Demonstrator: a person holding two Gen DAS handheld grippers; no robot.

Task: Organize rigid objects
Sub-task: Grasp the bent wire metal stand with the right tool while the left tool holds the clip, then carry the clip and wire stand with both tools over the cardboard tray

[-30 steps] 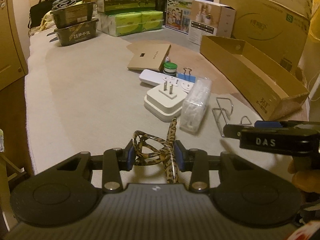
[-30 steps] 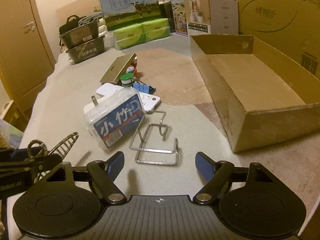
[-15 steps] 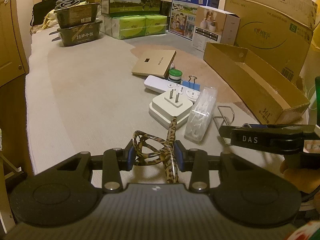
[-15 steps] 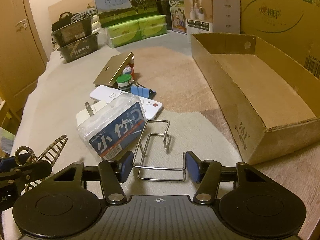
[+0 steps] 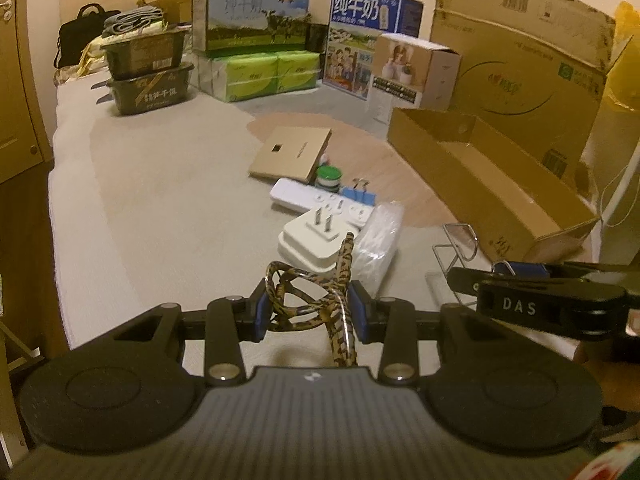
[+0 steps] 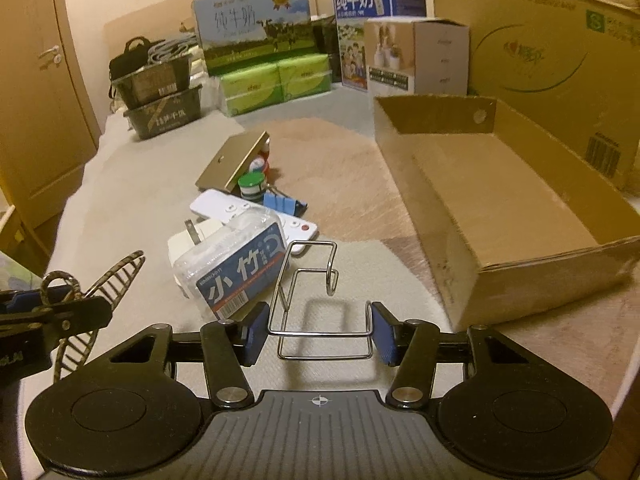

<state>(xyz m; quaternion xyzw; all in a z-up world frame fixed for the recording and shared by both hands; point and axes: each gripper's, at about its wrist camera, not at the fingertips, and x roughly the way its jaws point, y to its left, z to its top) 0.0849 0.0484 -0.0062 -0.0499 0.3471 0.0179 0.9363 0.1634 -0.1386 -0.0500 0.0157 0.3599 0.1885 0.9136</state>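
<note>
Clamping a leopard-print hair clip (image 5: 316,300) between its blue pads (image 5: 262,312), the left gripper (image 5: 310,312) is narrowed onto it, the clip's long prong poking up and forward past the fingertips. Just ahead of the tips lies a white plug adapter (image 5: 310,240) with its prongs up, a clear plastic box (image 5: 378,240) touching its right side, and beyond them a white power strip (image 5: 316,200), a blue binder clip (image 5: 360,196), a green-capped jar (image 5: 329,176) and a tan flat box (image 5: 290,154). To the left of the tool the pale mat (image 5: 160,200) runs bare to its edge; far right stands the open cardboard tray (image 5: 492,184). The right gripper (image 5: 536,300) crosses low at the right, level and side-on. From the right wrist, the right gripper (image 6: 316,332) has its blue pads (image 6: 256,330) pressed against both sides of a wire rack (image 6: 312,304), gripping the near loop of the frame, which rises forward toward a hooked end. The clear plastic box (image 6: 236,268), blue label up, sits just ahead and left, almost against the rack. Forward and right, the open cardboard tray (image 6: 500,208) presents its near wall, with bare mat between it and the tool. At far left the left gripper (image 6: 52,316) hangs level, the hair clip (image 6: 100,284) fanning out from it.
</note>
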